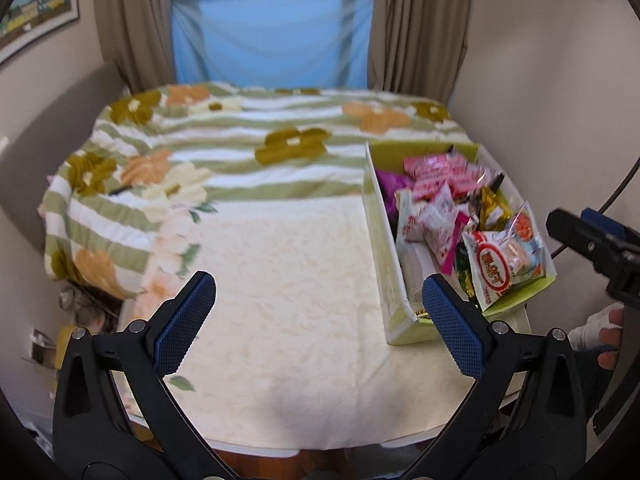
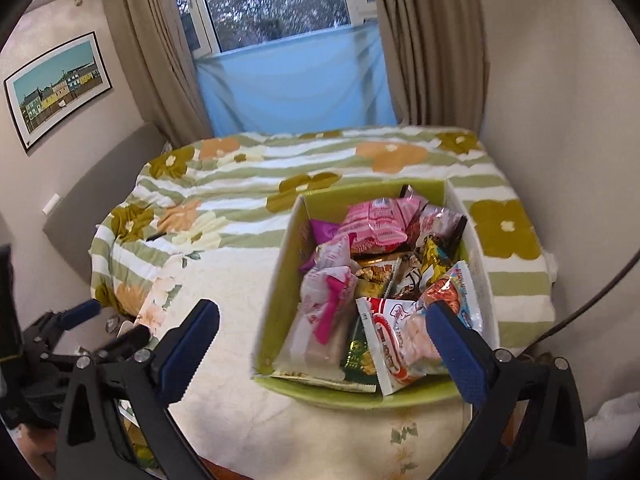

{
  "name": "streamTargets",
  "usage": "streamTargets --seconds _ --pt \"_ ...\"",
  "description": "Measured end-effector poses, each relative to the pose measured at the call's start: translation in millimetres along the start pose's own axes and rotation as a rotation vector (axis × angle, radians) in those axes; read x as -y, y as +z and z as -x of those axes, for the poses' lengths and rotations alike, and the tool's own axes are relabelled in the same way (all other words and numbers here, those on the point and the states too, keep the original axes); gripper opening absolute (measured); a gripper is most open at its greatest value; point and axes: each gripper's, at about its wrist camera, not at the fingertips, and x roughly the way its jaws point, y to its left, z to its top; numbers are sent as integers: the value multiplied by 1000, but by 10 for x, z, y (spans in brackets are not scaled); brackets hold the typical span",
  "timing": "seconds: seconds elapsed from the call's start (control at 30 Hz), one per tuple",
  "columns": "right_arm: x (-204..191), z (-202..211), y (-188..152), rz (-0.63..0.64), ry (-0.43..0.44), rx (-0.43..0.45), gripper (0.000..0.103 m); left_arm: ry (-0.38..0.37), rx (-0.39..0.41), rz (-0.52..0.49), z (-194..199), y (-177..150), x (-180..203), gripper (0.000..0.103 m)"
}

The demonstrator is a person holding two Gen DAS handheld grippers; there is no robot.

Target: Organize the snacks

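Observation:
A green-lined cardboard box (image 1: 384, 248) full of snack packets sits on the bed at the right; it also shows in the right wrist view (image 2: 280, 280). Inside lie pink packets (image 2: 380, 220), a red-and-white packet (image 2: 396, 344) and a pink-and-white packet (image 2: 328, 296). My left gripper (image 1: 320, 324) is open and empty, low over the cream bedspread, left of the box. My right gripper (image 2: 324, 356) is open and empty, above the box's near edge. It shows in the left wrist view (image 1: 592, 244) at the far right, and the left gripper shows in the right wrist view (image 2: 76, 320).
A cream bedspread (image 1: 280, 280) covers the near bed. A folded green-striped floral quilt (image 1: 240, 140) lies across the far side. Walls close in on both sides. Curtains and a window (image 2: 280, 0) stand behind. Clutter lies on the floor at the left (image 1: 80, 312).

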Motion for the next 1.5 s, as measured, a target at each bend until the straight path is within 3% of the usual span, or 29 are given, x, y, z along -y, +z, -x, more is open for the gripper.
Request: streamTargets --seconds 0.23,0.43,0.7,1.5 --pt "-351 555 -210 7 -90 92 103 38 144 -38 728 -113 -198 102" --pt "-512 843 -405 16 -133 120 103 44 196 -45 1059 -257 -293 102" --pt "-633 976 -590 20 -145 127 103 21 202 -38 1201 -426 -316 102" --pt "-682 1038 -635 24 -141 130 103 40 216 -40 1233 -491 -300 102"
